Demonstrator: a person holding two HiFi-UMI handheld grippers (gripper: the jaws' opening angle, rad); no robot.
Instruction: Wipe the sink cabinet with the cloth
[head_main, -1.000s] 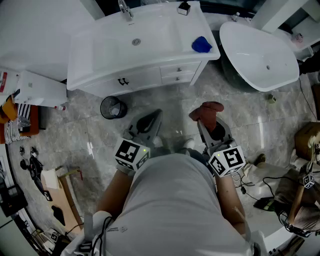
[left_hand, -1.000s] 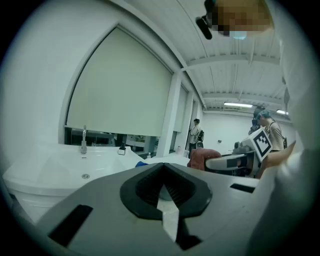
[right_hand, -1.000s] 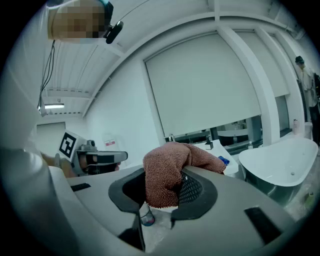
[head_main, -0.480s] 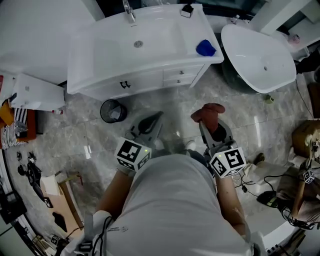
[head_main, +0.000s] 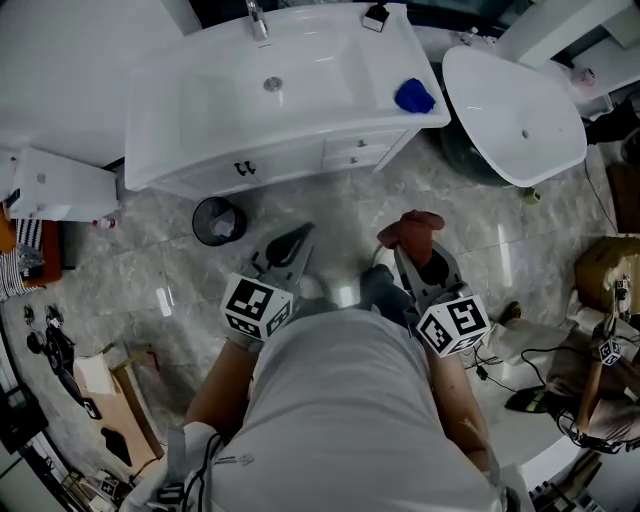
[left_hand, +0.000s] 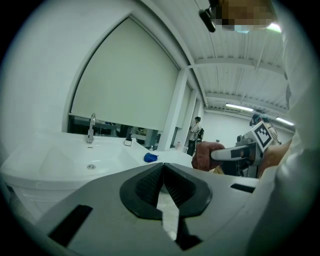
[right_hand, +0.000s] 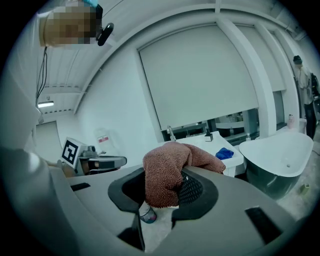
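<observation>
Grey floor (head_main: 330, 200) is seen before the sink cabinet (head_main: 290, 150), well apart. The brown cloth (right_hand: 167, 172) is clamped in the right gripper (right_hand: 165, 192); the left gripper (left_hand: 162, 175) is closed, seemingly empty. Loosely bunched, the cloth could be dragged free in wiping.

The sink cabinet (head_main: 290, 155) has been brought slightly nearer in the head view, and the left gripper (head_main: 292, 243) has been shifted a little leftward.

Cloth (head_main: 410, 227): rust-brown terry, bunched, clamped in right gripper (head_main: 418, 252), well apart from cabinet. Sink cabinet (head_main: 300, 152): white, basin on top, standing on floor.
</observation>
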